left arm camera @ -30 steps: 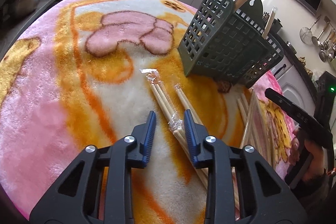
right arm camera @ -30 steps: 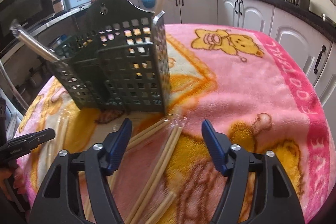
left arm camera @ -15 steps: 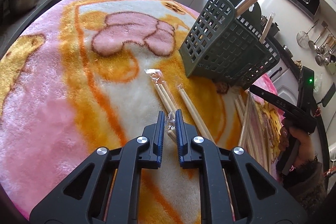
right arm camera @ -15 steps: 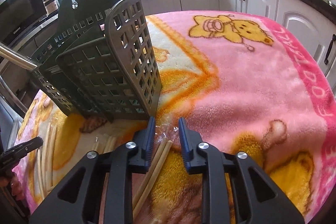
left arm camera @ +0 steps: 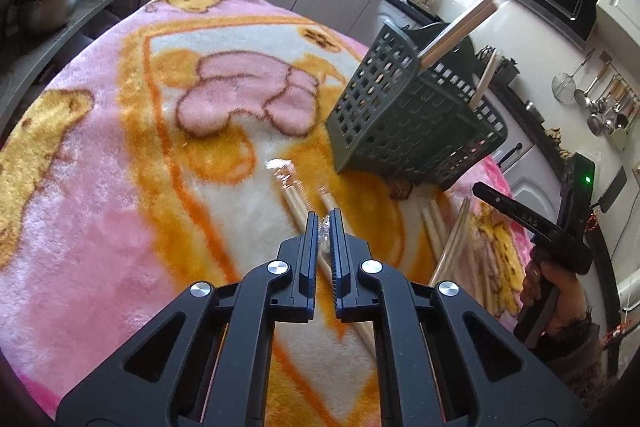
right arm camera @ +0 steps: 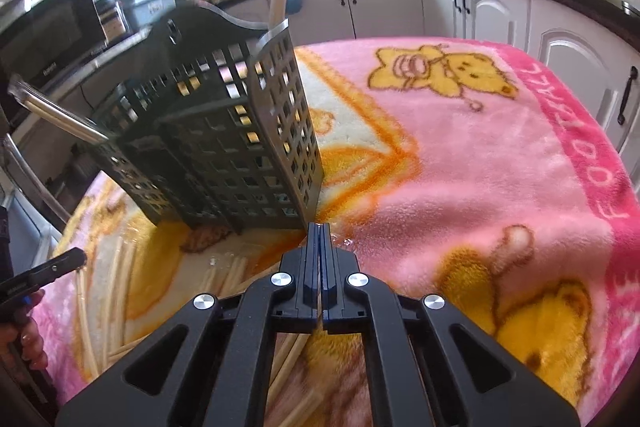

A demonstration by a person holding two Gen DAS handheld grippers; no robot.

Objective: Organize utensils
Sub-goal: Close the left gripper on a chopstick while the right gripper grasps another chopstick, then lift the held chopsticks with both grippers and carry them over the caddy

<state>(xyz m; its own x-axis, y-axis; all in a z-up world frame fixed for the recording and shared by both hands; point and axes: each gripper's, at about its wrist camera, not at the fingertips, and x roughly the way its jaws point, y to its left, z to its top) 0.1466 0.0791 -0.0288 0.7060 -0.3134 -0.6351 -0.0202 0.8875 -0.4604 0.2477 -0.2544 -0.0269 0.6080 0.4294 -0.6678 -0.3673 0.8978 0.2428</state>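
The left claw (left arm camera: pixel 323 223) has just pinched shut on a plastic-wrapped pair of chopsticks (left arm camera: pixel 294 195), gripping it mid-length where the wrapper bunches; the right claw (right arm camera: pixel 320 233) has just closed tight on another wrapped pair (right arm camera: pixel 289 349), just before the dark slotted utensil basket (right arm camera: pixel 224 147). More pairs lie loose on the pink fleece blanket (right arm camera: pixel 480 155) over the table. They look light and stiff, yet the film seems slippery, so gripping the wood mid-length seems safest
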